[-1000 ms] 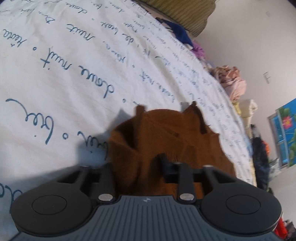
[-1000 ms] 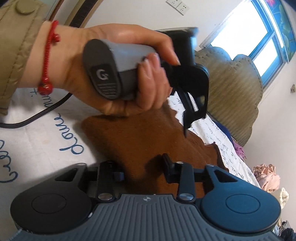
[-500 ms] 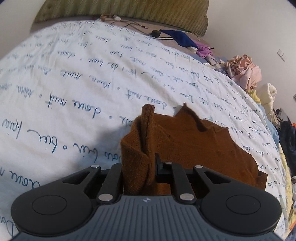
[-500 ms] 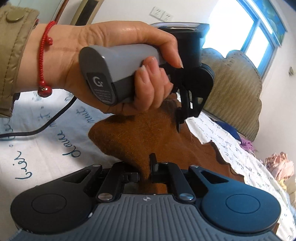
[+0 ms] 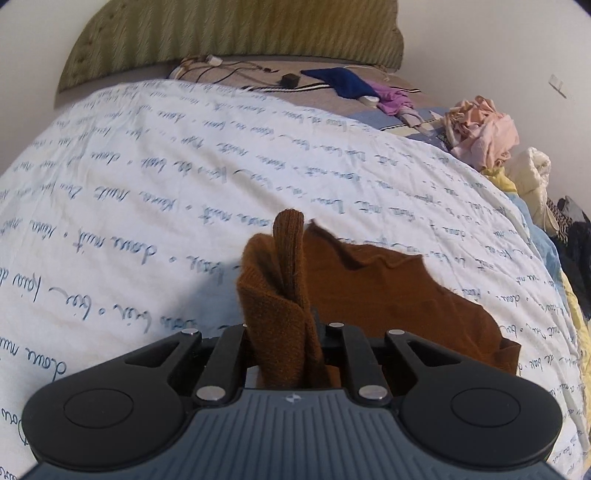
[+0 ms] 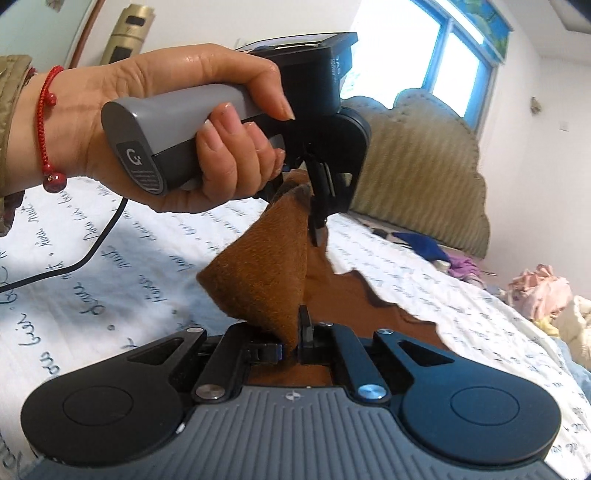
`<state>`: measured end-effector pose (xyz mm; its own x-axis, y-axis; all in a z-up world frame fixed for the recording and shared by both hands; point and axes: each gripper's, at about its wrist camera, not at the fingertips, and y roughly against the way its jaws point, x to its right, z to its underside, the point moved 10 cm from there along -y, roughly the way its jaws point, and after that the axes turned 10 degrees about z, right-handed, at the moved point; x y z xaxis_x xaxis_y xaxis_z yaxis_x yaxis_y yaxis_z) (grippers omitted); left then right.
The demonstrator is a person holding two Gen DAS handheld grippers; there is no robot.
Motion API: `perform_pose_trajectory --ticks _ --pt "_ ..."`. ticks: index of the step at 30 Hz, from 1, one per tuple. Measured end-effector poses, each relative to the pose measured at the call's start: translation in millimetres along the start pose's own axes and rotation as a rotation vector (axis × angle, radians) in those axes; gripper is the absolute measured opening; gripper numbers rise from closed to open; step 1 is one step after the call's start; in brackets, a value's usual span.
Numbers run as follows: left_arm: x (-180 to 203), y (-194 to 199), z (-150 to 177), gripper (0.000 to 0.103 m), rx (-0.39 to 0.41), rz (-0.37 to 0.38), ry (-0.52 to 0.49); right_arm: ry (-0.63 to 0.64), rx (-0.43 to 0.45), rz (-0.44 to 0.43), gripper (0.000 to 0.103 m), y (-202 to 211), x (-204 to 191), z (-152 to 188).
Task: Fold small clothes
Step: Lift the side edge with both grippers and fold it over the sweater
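A small brown knitted garment (image 5: 376, 291) lies on a white bedsheet with blue handwriting (image 5: 166, 184). My left gripper (image 5: 295, 332) is shut on one edge of the garment and lifts it off the sheet. My right gripper (image 6: 295, 341) is shut on another edge of the same garment (image 6: 262, 280), which rises as a raised fold between the two grippers. In the right wrist view the left gripper (image 6: 319, 221) shows above, held in a hand, pinching the cloth. The far part of the garment still rests on the sheet.
An olive headboard (image 5: 240, 33) stands at the far end. Cables, a blue cloth (image 5: 340, 83) and a purple cloth (image 5: 395, 99) lie near it. A pile of pink and yellow clothes (image 5: 484, 129) sits at the right edge. A window (image 6: 454, 48) is behind.
Both grippers closed on the garment's near edge and lifted it off the sheet; the cloth now stands up in a fold between them.
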<state>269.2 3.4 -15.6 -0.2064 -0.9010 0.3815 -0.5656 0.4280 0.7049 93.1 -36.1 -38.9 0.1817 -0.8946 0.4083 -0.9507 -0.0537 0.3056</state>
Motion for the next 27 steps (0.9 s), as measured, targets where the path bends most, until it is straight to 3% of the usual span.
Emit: perform_pose_trajectory --ticks 13,27 --pt "94.7 -21.9 -2.4 0.013 -0.001 -0.033 -0.142 -0.146 -0.013 0.064 0.007 17.7 72.0 25.4" --pt "182.0 -83.7 18.5 0.013 -0.069 -0.050 -0.272 -0.341 -0.088 0.118 0.007 18.9 139.1 74.0"
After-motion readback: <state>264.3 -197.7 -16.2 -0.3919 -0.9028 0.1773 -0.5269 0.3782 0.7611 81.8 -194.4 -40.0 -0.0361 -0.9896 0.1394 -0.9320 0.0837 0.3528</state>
